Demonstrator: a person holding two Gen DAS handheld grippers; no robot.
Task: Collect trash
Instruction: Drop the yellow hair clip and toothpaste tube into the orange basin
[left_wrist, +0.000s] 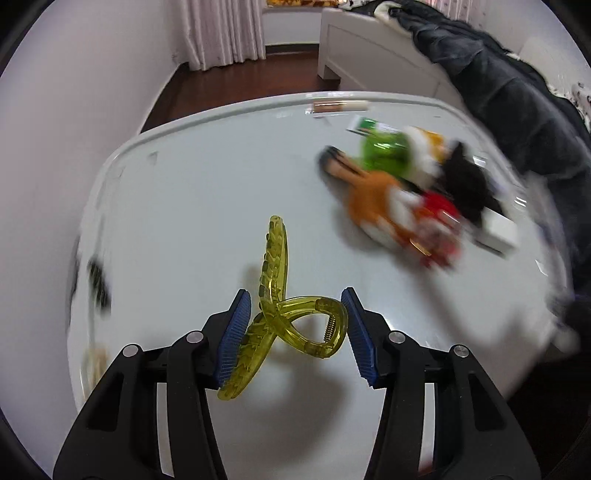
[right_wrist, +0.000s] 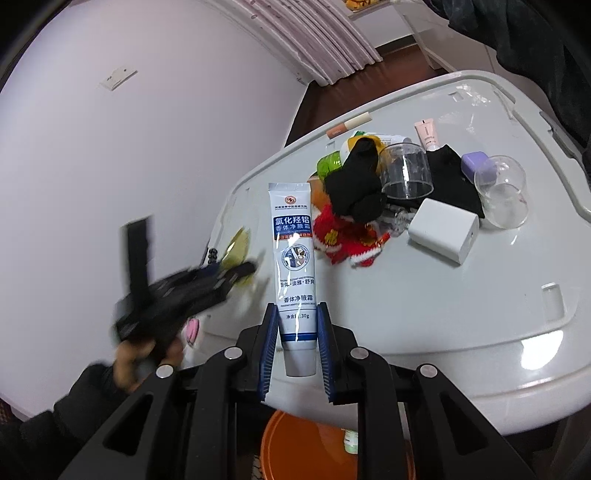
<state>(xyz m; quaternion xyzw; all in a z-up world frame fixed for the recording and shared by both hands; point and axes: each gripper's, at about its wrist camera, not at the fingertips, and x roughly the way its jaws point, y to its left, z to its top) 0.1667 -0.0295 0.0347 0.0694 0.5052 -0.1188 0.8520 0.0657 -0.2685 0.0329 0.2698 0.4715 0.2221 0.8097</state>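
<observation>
A translucent yellow hair claw clip sits between the blue pads of my left gripper, which is shut on it above the white tabletop. The clip stays sharp while the table behind is blurred. In the right wrist view my right gripper is shut on the lower end of a white cream tube that points up and away. The same view shows the left gripper blurred at the table's left edge, with the yellow clip at its tip and a hand behind it.
On the table lies a pile: black sock, red knitted item, two clear cups, white charger block, purple case, pink tube. An orange bucket stands below the table's near edge.
</observation>
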